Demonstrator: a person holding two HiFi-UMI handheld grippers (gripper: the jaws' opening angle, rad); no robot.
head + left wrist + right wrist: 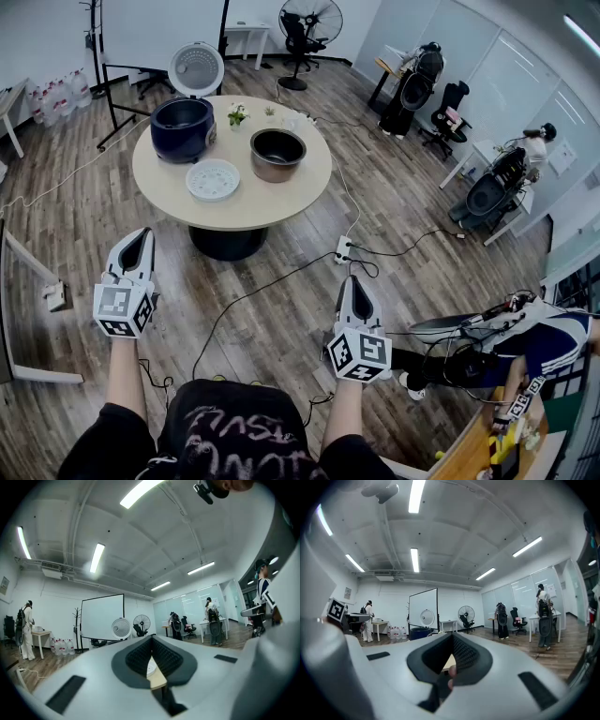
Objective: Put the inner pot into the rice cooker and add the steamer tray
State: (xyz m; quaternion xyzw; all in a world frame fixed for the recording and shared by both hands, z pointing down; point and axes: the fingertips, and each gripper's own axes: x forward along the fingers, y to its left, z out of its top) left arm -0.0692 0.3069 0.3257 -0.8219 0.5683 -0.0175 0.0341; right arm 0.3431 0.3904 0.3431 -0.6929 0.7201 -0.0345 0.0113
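On the round wooden table [281, 202] stands the dark blue rice cooker [182, 127] with its white lid raised. The white perforated steamer tray [213, 180] lies in front of it, and the dark metal inner pot [277, 154] sits to its right. My left gripper [141, 236] and right gripper [357, 281] are held level over the floor, well short of the table, both shut with nothing in them. The left gripper view shows shut jaws [151, 640] with a sliver of table behind. The right gripper view shows shut jaws [452, 641] and the rice cooker [421, 633] far off.
A small potted plant [238, 114] stands at the table's back. A power strip [344, 249] and cables lie on the floor beside the table's base. A white frame [28, 272] stands at the left. Office chairs, a fan and people are farther back.
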